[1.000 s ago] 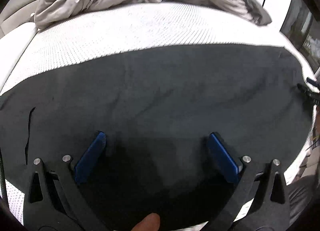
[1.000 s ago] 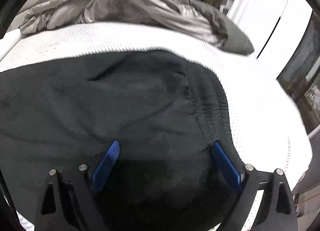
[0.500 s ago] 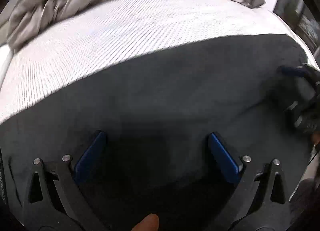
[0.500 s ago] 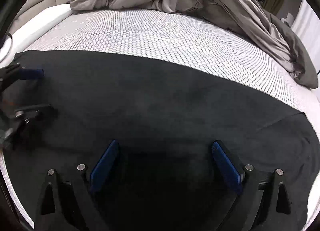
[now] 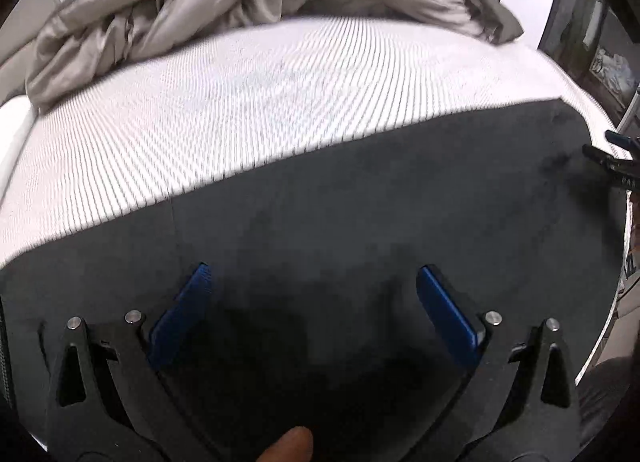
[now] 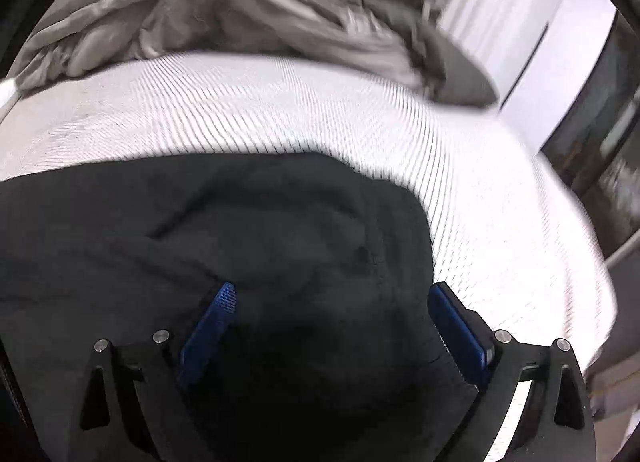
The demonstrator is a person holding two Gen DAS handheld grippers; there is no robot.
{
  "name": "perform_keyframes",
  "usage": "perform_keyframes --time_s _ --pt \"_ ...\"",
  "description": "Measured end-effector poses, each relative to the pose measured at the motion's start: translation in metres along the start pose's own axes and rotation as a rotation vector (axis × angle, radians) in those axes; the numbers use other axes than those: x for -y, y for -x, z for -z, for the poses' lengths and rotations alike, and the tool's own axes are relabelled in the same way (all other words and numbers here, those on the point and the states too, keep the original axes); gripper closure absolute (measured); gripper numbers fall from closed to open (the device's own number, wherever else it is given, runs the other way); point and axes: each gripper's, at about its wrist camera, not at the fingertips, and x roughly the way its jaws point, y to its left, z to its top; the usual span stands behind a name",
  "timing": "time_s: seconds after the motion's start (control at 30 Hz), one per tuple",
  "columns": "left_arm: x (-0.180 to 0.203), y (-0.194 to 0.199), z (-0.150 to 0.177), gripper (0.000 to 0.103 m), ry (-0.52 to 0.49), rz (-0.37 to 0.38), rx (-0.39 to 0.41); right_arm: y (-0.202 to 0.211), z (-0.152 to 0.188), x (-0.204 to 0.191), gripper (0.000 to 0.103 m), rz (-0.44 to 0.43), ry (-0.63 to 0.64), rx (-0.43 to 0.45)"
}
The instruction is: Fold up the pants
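Observation:
Black pants (image 5: 360, 198) lie spread flat on a white textured mattress (image 5: 240, 110). In the left wrist view my left gripper (image 5: 312, 282) hovers open over the dark cloth, blue pads wide apart, nothing between them. A fingertip (image 5: 288, 446) shows at the bottom edge. The other gripper's tip (image 5: 612, 158) pokes in at the right edge beside the pants' end. In the right wrist view my right gripper (image 6: 332, 298) is open above the pants (image 6: 240, 238), close to their rumpled right end, where a seam runs near the right pad.
A crumpled grey duvet (image 5: 224, 10) is heaped at the far side of the bed, seen as the duvet (image 6: 248, 14) in the right view too. White curtain (image 6: 520, 22) and dark furniture stand beyond the mattress (image 6: 480, 190) edge on the right.
Both views have swung: the left now shows more mattress and the duvet. The right gripper has swung back to the pants' rumpled right end. Both grippers stayed open.

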Motion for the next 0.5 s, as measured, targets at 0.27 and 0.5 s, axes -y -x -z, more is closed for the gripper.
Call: perform_keyframes --time_s 0.27,0.5 --pt "0.0 -0.051 -0.034 0.001 0.04 -0.032 -0.075 -0.001 -0.02 -0.145 0.006 -0.351 0.168 0.002" --pt "-0.031 -0.061 -0.024 0.001 0.075 -0.04 -0.094 -0.047 -0.01 -0.089 0.004 -0.187 0.202 -0.072"
